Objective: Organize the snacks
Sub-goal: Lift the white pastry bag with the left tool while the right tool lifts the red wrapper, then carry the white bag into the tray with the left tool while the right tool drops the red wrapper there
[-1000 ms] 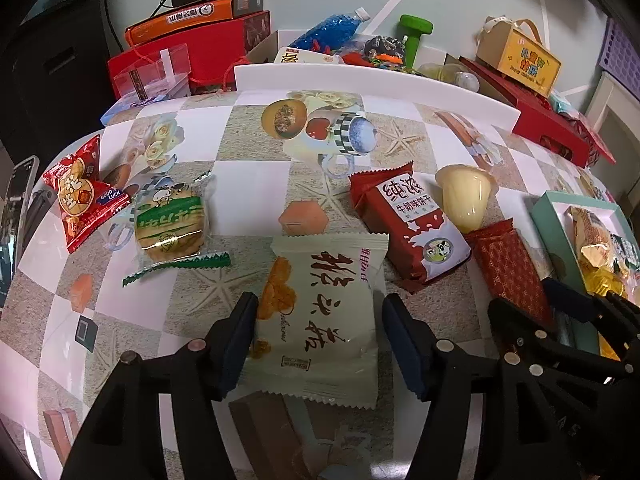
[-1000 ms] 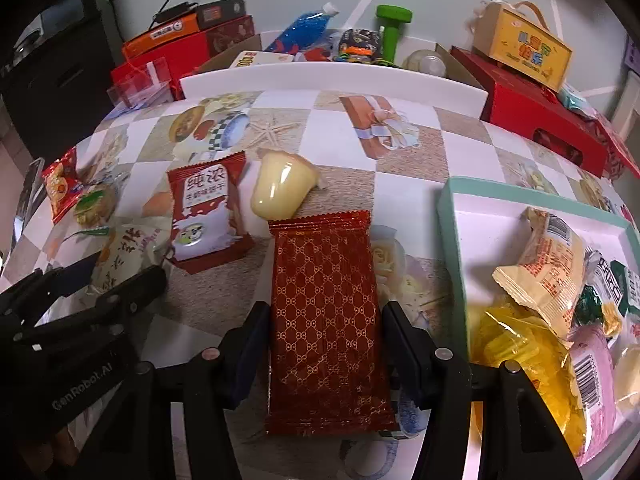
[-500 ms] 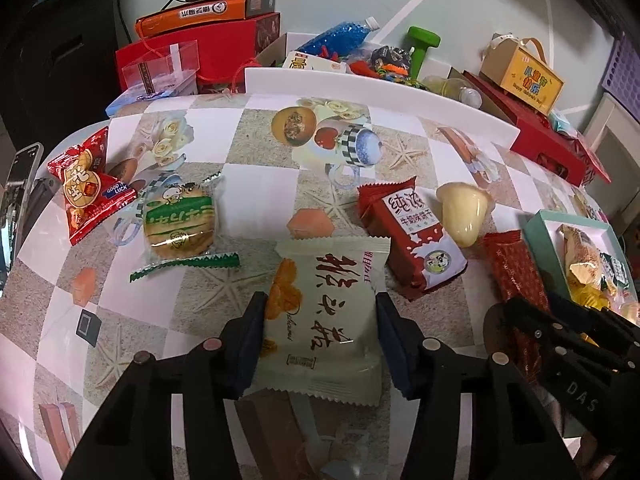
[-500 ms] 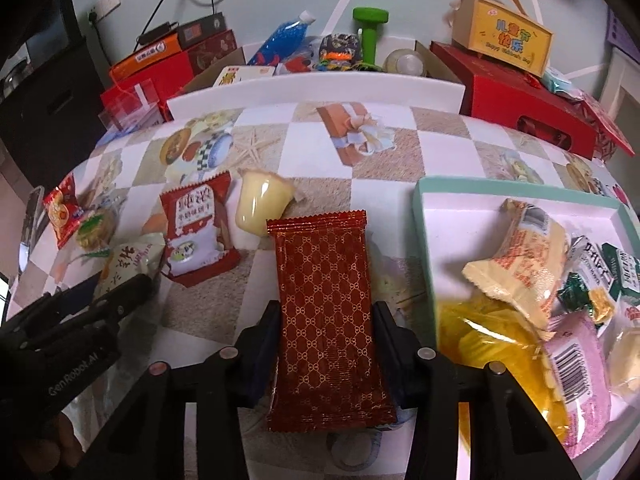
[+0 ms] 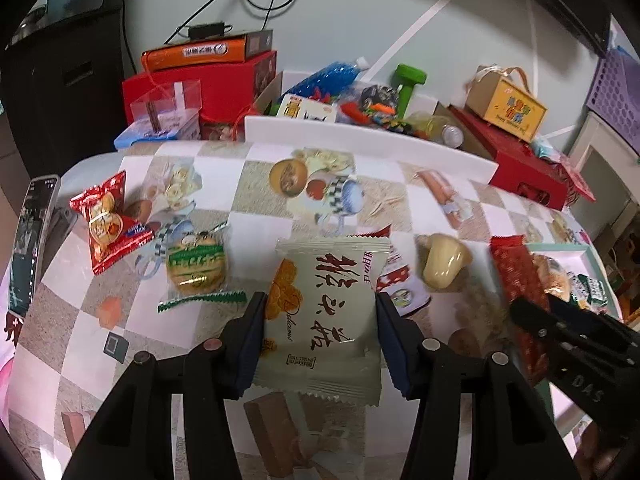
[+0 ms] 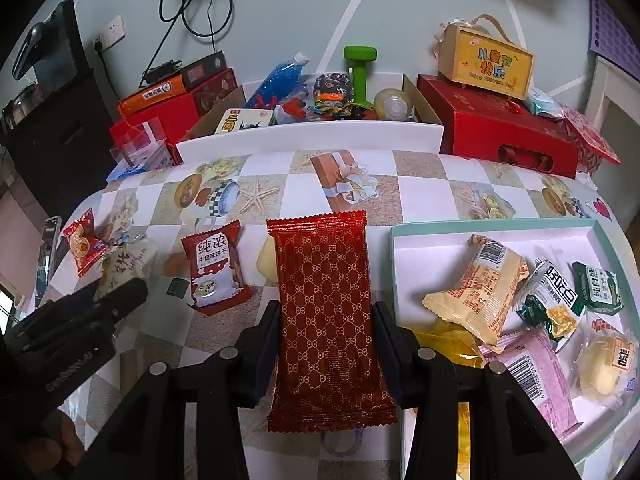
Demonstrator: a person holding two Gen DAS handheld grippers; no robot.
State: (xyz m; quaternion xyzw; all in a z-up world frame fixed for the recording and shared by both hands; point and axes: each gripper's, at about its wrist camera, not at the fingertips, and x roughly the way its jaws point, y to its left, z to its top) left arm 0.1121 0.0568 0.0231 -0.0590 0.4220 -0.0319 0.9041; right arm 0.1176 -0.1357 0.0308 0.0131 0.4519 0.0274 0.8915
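Observation:
My left gripper (image 5: 320,332) is shut on a pale green snack packet (image 5: 324,312) and holds it above the table. My right gripper (image 6: 326,340) is shut on a dark red patterned packet (image 6: 326,316), lifted beside the teal-rimmed tray (image 6: 394,264). The tray holds several wrapped snacks, among them a yellow packet (image 6: 480,284) and a pink one (image 6: 532,372). On the table lie a red milk-biscuit packet (image 6: 214,268), a cream jelly cup (image 5: 442,264), a green-banded biscuit (image 5: 196,268) and a small red packet (image 5: 108,224).
A phone (image 5: 28,248) lies at the table's left edge. A white board (image 6: 308,136) borders the far side, with boxes, a blue bottle (image 6: 280,78) and a green dumbbell (image 6: 360,68) behind it. Red gift boxes (image 6: 500,136) stand at the back right.
Both grippers closed on their packets and lifted them off the table. The right gripper has moved with the red packet toward the tray.

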